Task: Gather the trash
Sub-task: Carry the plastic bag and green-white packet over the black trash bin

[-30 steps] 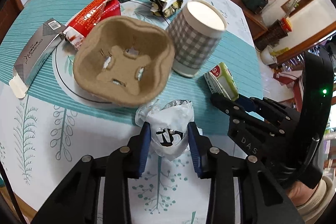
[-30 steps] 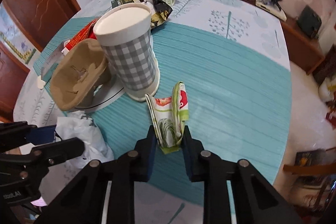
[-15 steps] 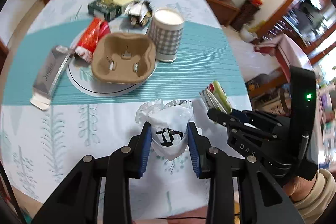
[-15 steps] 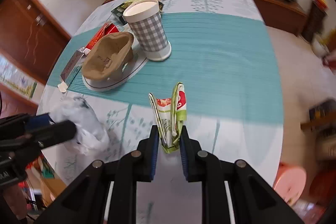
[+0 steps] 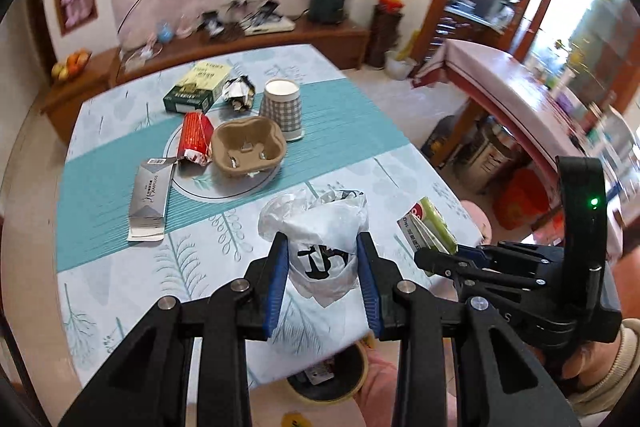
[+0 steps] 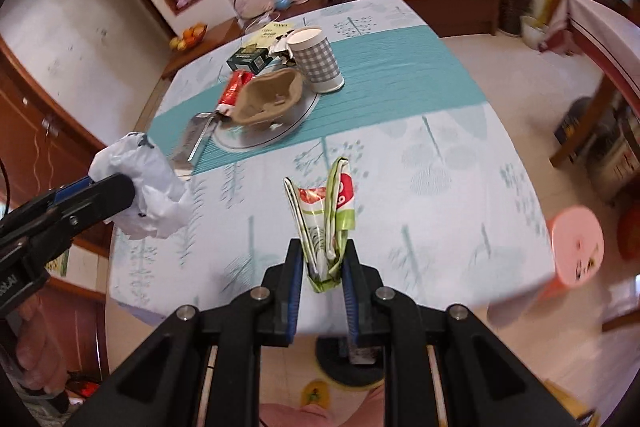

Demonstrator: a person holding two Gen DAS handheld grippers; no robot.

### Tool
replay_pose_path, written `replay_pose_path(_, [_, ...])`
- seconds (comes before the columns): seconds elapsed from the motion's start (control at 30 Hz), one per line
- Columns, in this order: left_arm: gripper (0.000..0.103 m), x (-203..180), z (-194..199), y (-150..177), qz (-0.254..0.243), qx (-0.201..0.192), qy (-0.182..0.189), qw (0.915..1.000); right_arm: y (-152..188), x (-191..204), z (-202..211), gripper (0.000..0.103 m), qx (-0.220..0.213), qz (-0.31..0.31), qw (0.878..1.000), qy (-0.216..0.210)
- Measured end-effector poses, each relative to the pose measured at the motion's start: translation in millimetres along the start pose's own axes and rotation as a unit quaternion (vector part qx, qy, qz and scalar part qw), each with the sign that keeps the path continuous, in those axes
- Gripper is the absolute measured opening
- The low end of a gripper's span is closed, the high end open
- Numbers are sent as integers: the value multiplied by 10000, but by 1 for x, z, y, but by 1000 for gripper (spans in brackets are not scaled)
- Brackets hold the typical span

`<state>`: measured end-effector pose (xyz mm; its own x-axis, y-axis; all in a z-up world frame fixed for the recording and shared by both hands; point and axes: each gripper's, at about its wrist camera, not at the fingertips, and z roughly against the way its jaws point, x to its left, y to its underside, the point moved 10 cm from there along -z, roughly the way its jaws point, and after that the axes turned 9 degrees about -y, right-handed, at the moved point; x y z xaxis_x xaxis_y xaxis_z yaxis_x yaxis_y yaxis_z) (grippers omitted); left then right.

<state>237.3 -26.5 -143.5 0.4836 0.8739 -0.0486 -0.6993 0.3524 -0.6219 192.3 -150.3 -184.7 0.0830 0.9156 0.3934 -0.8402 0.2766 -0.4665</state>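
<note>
Both tools have pulled up and back from the desk point(image 5: 120, 291) since a second ago — its near edge now shows below them. Left tool point(image 5: 323, 279) pinches the crumpled white bag point(image 5: 320, 227), held in the air. Right tool point(image 6: 320, 269) has been closing, pinching the folded green-and-red wrapper point(image 6: 326, 215) — also aloft. Checked cup point(image 5: 282, 107), pulp tray point(image 5: 248, 147) and boxes stayed on the desk.
</note>
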Motion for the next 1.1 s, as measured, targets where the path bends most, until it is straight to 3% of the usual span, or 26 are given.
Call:
replay_pose_path(0.23, [32,-10,41,45,-367,28,276,9989,50,25,32,18,-213,-329,9992,87])
replay_pose_path(0.5, [32,-28,56,85,-562,144,388,9976,100,29,54,18,-139,-496,9986,118])
replay_pose_path(0.87, [32,-59,43,125,-375,463,293,9978,144,10,50,18,250,-565,9981,-82])
replay_pose_path(1.1, [32,-84,3,165,-545,775,57,9955,174,-17,21,18,569,-699,9957,-215])
